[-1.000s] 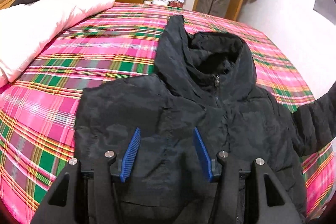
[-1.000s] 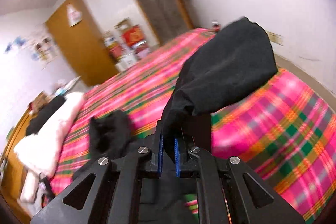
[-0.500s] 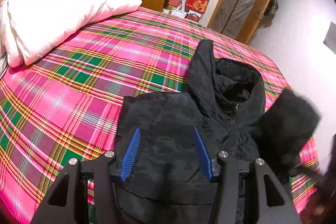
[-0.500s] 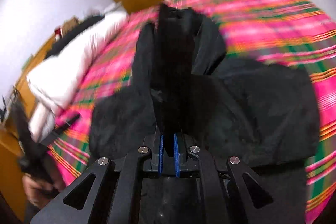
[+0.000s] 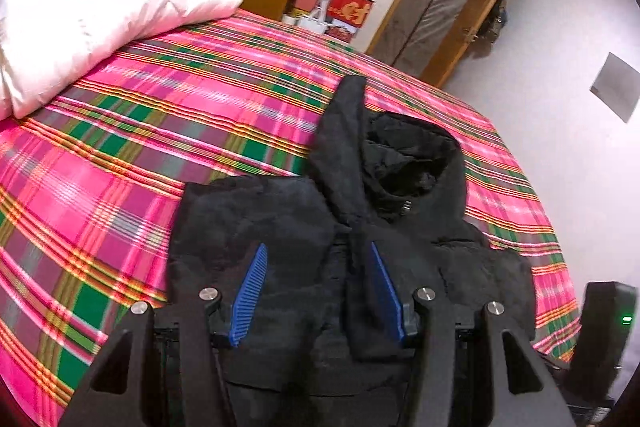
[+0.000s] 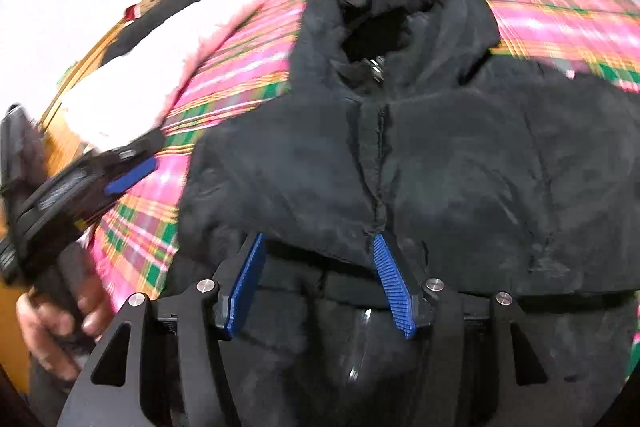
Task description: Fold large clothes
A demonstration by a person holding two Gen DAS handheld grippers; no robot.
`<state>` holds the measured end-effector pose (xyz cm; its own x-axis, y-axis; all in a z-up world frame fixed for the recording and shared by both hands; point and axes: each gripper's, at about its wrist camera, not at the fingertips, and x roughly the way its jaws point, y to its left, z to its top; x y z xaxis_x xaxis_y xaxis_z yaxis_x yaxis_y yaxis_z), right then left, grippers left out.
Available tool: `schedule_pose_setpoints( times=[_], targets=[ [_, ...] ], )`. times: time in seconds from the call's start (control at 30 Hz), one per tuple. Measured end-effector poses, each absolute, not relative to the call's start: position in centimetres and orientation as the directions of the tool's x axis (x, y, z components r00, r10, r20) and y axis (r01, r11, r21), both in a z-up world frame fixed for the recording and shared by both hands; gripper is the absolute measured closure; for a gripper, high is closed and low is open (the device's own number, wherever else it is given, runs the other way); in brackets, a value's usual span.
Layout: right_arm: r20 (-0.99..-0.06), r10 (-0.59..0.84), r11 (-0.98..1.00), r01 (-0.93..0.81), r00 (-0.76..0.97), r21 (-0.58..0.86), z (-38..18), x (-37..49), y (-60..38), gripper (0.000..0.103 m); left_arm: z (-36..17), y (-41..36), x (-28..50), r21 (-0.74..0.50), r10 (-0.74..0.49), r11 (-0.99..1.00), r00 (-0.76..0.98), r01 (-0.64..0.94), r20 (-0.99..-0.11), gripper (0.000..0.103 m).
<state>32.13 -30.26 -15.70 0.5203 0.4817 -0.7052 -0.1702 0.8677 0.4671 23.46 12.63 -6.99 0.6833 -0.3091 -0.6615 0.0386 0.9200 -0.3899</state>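
Across the pink plaid bedspread lies the black hooded padded jacket, sleeves folded in. With my left gripper and right gripper both spread wide and empty, I'd pinch both hem corners evenly before folding upward.

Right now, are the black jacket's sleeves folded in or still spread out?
Folded in. Both sleeves lie across the front of the black jacket, and neither trails onto the plaid bedspread.

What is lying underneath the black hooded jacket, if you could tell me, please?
The pink plaid bedspread shows all around the black jacket, which lies on it. The patch directly beneath is covered.
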Motion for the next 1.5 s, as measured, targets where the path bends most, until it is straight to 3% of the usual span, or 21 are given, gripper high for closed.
schedule_pose_setpoints(
  times=[0.17, 0.33, 0.4, 0.5, 0.57, 0.67, 0.97, 1.07, 1.3, 1.4, 1.5],
  targets=[
    [-0.686, 0.378, 0.905, -0.093, 0.622, 0.415, -14.0, 29.7, -36.5, 0.046, -8.1, 10.1, 24.5, -0.433, -0.390, 0.897, 0.621, 0.090, -0.680, 0.048],
    [-0.726, 0.203, 0.914, 0.139, 0.657, 0.381, -16.2, 29.6, -45.4, 0.046, -11.0, 6.2, 26.6, -0.358, -0.371, 0.925, 0.523, 0.129, -0.768, 0.048],
    [-0.737, 0.169, 0.906, 0.192, 0.655, 0.378, -17.3, 29.9, -47.8, 0.052, -12.7, 5.6, 27.4, -0.386, -0.389, 0.916, 0.477, 0.108, -0.788, 0.048],
    [-0.759, 0.160, 0.900, 0.223, 0.631, 0.375, -19.3, 30.7, -49.3, 0.061, -13.3, 5.4, 27.3, -0.425, -0.418, 0.900, 0.466, 0.097, -0.780, 0.069],
    [-0.769, 0.166, 0.909, 0.206, 0.618, 0.361, -20.4, 31.0, -48.8, 0.064, -13.0, 4.8, 26.5, -0.365, -0.374, 0.923, 0.493, 0.118, -0.786, 0.081],
    [-0.796, 0.179, 0.936, 0.149, 0.578, 0.320, -22.3, 31.4, -46.6, 0.069, -13.1, 4.4, 25.5, -0.289, -0.311, 0.949, 0.507, 0.124, -0.804, 0.085],
    [-0.819, 0.166, 0.957, 0.110, 0.550, 0.268, -24.2, 32.2, -45.5, 0.071, -14.3, 3.3, 25.9, -0.170, -0.213, 0.977, 0.511, 0.130, -0.833, 0.082],
    [-0.831, 0.160, 0.963, 0.099, 0.533, 0.249, -22.7, 32.1, -45.6, 0.070, -13.2, 4.1, 25.6, -0.196, -0.219, 0.976, 0.506, 0.098, -0.834, 0.082],
    [-0.717, 0.093, 0.961, 0.126, 0.691, 0.246, -16.4, 30.8, -48.1, 0.067, -8.6, 5.6, 24.8, -0.203, -0.206, 0.976, 0.662, 0.083, -0.721, 0.082],
    [-0.743, 0.058, 0.967, 0.148, 0.666, 0.208, -17.2, 33.8, -48.8, 0.067, -8.7, 4.3, 26.3, -0.178, -0.215, 0.976, 0.690, 0.126, -0.691, 0.082],
    [-0.795, 0.028, 0.975, 0.159, 0.606, 0.155, -19.5, 36.5, -49.0, 0.067, -10.4, 3.5, 28.0, -0.173, -0.223, 0.975, 0.651, 0.142, -0.726, 0.082]
  ],
)
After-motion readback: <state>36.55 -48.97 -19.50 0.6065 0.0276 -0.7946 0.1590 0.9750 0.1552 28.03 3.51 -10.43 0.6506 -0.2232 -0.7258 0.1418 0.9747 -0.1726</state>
